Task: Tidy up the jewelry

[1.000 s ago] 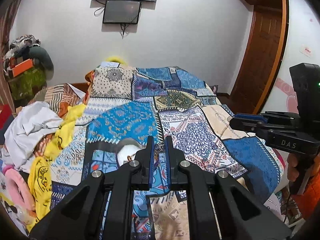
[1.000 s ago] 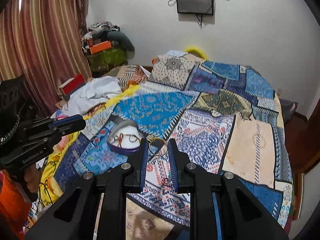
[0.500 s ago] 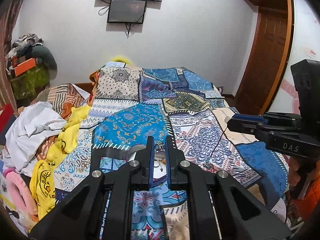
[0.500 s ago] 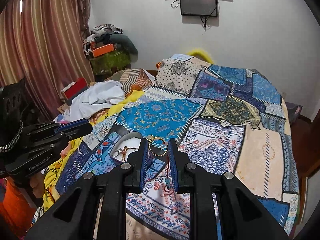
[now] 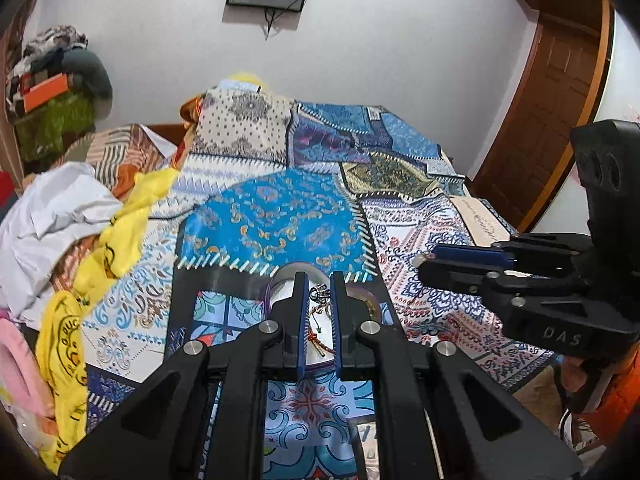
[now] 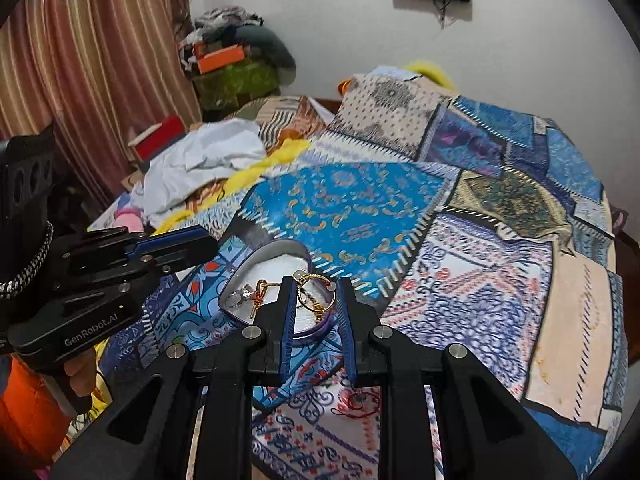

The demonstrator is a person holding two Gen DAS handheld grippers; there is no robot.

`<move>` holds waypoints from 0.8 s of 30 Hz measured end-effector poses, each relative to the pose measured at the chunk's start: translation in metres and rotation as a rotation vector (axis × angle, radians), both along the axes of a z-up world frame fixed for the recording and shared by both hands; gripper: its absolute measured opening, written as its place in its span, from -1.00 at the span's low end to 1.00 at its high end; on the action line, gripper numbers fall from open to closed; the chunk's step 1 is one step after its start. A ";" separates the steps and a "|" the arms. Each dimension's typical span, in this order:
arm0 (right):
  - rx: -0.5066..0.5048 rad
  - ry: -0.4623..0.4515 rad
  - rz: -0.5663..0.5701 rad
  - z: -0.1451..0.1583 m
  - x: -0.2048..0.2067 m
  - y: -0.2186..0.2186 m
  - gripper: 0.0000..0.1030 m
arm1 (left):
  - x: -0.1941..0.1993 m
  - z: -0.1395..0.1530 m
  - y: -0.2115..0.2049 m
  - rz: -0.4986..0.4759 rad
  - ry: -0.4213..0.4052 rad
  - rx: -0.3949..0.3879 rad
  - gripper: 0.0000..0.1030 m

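The jewelry box [image 6: 260, 268] lies on the bedspread [image 6: 460, 264], just before both tongs. A clothes pile [image 5: 52, 216] lies far left of them.

black hand-held gripper [image 5: 318, 292]; blue pads [image 5: 301, 320]; silver screws [image 5: 269, 326]

We see the bedspread [image 6: 360, 208] as a patchwork — bright blue with gold scrolls, cream with red and navy motifs. On it, the jewelry box [image 6: 276, 276] is purple-rimmed with a white lining, holding a gold ring [image 6: 316, 292]. Left of the box lie yellow cloth [image 5: 120, 232] and white cloth [image 5: 52, 216] — beyond them, striped reddish curtains [image 6: 80, 60].
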State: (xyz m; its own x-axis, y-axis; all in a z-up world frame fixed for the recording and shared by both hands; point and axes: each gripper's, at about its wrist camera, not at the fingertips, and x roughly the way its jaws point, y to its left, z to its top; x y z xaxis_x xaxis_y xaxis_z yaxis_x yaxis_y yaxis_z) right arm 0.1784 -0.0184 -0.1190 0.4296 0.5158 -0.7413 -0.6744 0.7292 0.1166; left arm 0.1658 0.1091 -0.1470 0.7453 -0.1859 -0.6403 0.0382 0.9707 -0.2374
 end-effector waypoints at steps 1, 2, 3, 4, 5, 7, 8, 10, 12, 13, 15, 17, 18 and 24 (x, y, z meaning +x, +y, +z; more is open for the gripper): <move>-0.004 0.007 0.004 -0.003 0.002 0.003 -0.65 | 0.002 -0.003 0.001 -0.002 0.007 -0.004 -0.83; -0.009 0.019 0.012 -0.006 0.004 0.006 -0.65 | 0.003 -0.006 0.002 -0.001 0.013 -0.006 -0.83; -0.015 0.029 0.019 -0.009 0.005 0.009 -0.65 | 0.004 -0.008 0.002 -0.003 0.018 -0.008 -0.83; -0.023 0.039 0.026 -0.013 0.007 0.012 -0.65 | 0.005 -0.011 0.003 -0.006 0.024 -0.011 -0.83; -0.032 0.050 0.035 -0.016 0.007 0.015 -0.65 | 0.006 -0.012 0.003 -0.008 0.028 -0.012 -0.83; -0.055 0.067 0.046 -0.023 0.009 0.022 -0.65 | 0.008 -0.016 0.003 -0.013 0.042 -0.012 -0.84; -0.063 0.074 0.050 -0.026 0.010 0.024 -0.65 | 0.009 -0.018 0.003 -0.014 0.047 -0.011 -0.84; -0.074 0.089 0.058 -0.031 0.012 0.029 -0.65 | 0.010 -0.020 0.003 -0.015 0.053 -0.009 -0.84; -0.089 0.098 0.064 -0.036 0.013 0.033 -0.65 | 0.009 -0.021 0.003 -0.015 0.058 -0.007 -0.84; -0.095 0.100 0.068 -0.038 0.012 0.035 -0.65 | 0.009 -0.021 0.004 -0.015 0.060 -0.008 -0.84; -0.101 0.107 0.077 -0.040 0.011 0.038 -0.65 | 0.008 -0.019 0.005 -0.015 0.063 -0.011 -0.84; -0.103 0.115 0.090 -0.041 0.011 0.041 -0.64 | 0.007 -0.017 0.006 -0.011 0.061 -0.009 -0.83; -0.105 0.116 0.091 -0.041 0.011 0.042 -0.64 | 0.006 -0.015 0.007 -0.007 0.059 -0.008 -0.83; -0.117 0.146 0.079 -0.039 0.011 0.042 -0.51 | -0.003 -0.001 0.011 0.013 0.039 0.008 -0.83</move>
State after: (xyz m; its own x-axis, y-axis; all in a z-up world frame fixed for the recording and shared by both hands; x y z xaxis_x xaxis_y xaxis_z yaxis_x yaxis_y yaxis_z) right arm 0.1896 0.0236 -0.1581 0.2746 0.4505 -0.8495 -0.7121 0.6890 0.1352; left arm 0.1626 0.1197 -0.1478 0.7217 -0.1712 -0.6707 0.0168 0.9730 -0.2302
